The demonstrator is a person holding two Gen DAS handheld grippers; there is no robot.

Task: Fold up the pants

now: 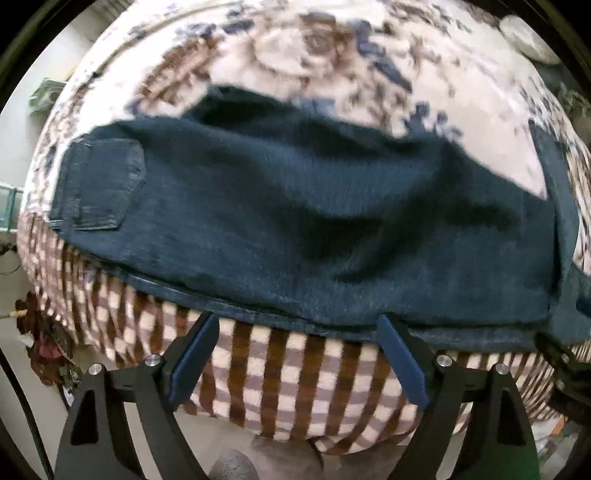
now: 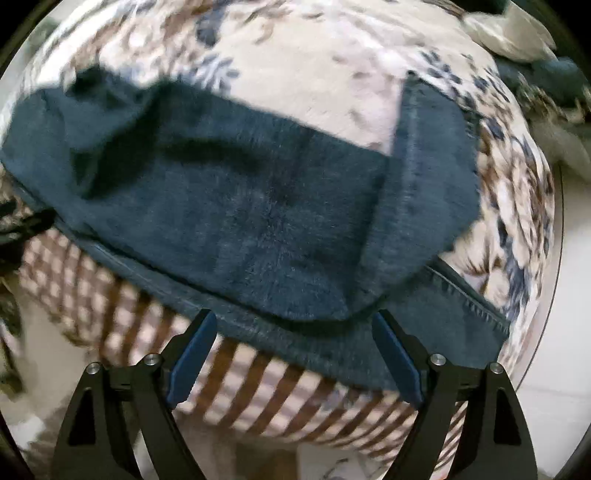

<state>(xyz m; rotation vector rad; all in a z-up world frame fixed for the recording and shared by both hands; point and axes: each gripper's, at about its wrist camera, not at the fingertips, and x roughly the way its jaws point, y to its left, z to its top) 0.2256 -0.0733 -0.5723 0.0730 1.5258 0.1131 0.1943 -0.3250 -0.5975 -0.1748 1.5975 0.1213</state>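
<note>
Dark blue jeans (image 1: pixel 295 214) lie flat across a bed, a back pocket (image 1: pixel 99 184) at the left end. In the right wrist view the jeans (image 2: pixel 258 229) show their leg end, with a hem flap (image 2: pixel 432 177) turned up and a stitched hem (image 2: pixel 476 306) at the right. My left gripper (image 1: pixel 297 325) is open and empty, its tips just short of the jeans' near edge. My right gripper (image 2: pixel 293 321) is open and empty, its tips at the near edge of the leg end.
The bed has a floral blanket (image 1: pixel 314 48) with a brown-and-white checked border (image 1: pixel 288 380) hanging over the near edge. A pale pillow (image 2: pixel 509 33) and other cloth lie at the far right. Floor and clutter (image 1: pixel 44 343) show to the left.
</note>
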